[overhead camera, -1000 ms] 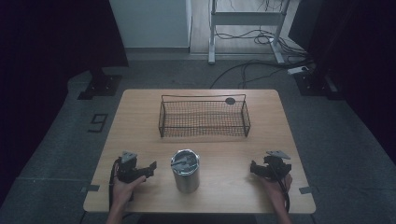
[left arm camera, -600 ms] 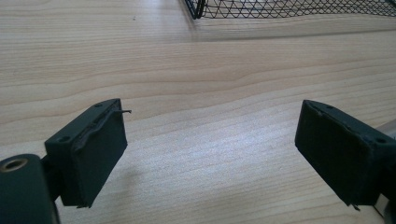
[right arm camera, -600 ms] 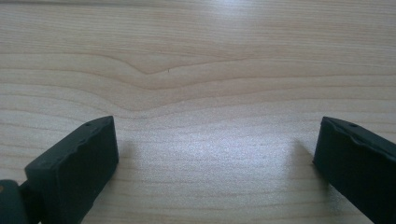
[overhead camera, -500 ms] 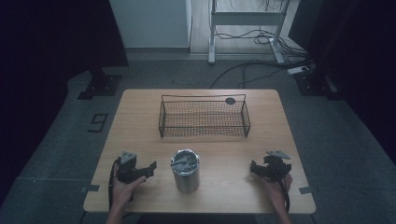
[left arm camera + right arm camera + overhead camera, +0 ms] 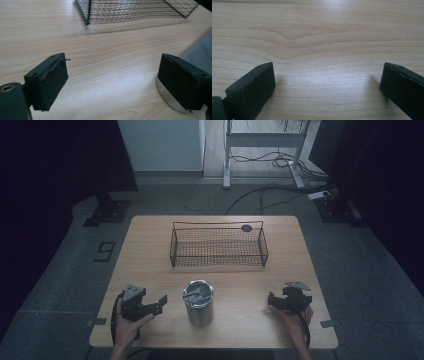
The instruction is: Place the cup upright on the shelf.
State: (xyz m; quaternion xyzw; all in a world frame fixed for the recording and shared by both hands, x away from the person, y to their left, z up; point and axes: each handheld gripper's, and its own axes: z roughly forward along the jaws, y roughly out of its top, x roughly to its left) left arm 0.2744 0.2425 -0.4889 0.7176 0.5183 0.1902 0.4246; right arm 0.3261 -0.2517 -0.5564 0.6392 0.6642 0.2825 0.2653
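Black left gripper (image 5: 161,302), black right gripper (image 5: 270,300), grey three-cornered plates, blocky screw-holed jaws

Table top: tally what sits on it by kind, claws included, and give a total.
Steel tumbler with lid: 1
Black wire basket: 1
Dark round disc by the basket's far right corner: 1
Hand-held claw: 2, left claw and right claw, both open
Total: 5
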